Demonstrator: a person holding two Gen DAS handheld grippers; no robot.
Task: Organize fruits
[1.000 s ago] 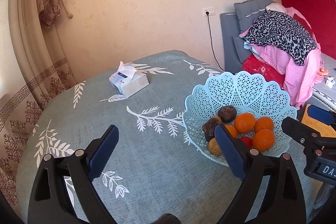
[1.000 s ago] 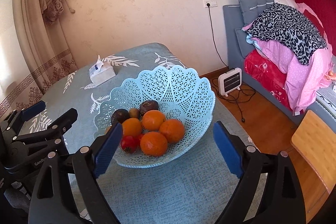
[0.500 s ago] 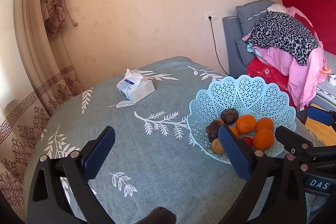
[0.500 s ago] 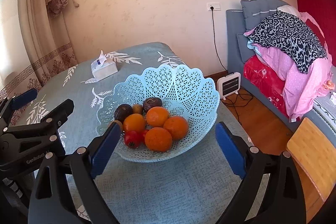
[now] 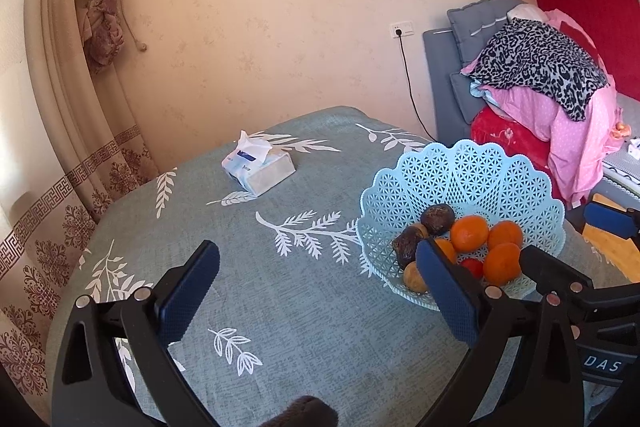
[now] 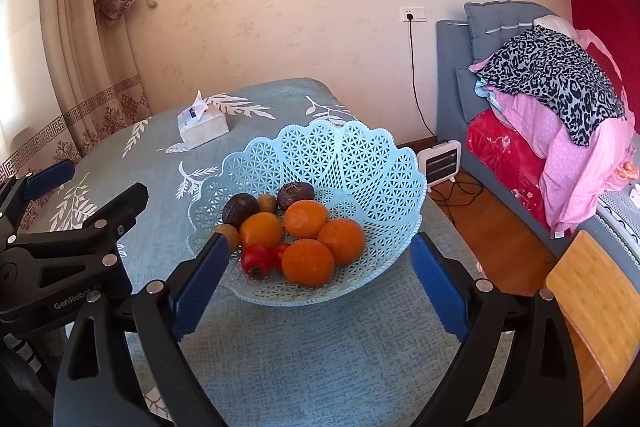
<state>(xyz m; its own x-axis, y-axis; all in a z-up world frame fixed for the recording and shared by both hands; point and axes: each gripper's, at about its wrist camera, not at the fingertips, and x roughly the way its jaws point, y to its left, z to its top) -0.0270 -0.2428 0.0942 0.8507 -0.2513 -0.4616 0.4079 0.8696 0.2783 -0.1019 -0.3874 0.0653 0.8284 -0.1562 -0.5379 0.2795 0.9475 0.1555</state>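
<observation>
A light blue lattice basket (image 5: 460,171) (image 6: 340,151) stands on the round table's right part. It holds several oranges (image 6: 308,261), two dark wrinkled fruits (image 6: 240,209), small brown fruits (image 6: 267,203) and red ones (image 6: 256,261). My left gripper (image 5: 316,257) hovers open over the bare cloth left of the basket, with its right finger (image 5: 444,287) in front of the basket's near left rim. My right gripper (image 6: 319,247) is open just before the basket's near rim, nothing between its pads. Each gripper shows at the edge of the other's view.
A tissue pack (image 5: 258,167) (image 6: 202,125) lies at the far side of the grey-green leaf-print tablecloth (image 5: 280,307). Curtains (image 5: 80,107) hang at the left. To the right are a sofa piled with clothes (image 6: 552,87), a small heater (image 6: 440,163) and a wooden board (image 6: 596,303).
Both cameras have tipped up slightly, so the basket sits a little lower and smaller in view. The left jaws stand a touch wider. The fruit and the basket have not moved.
</observation>
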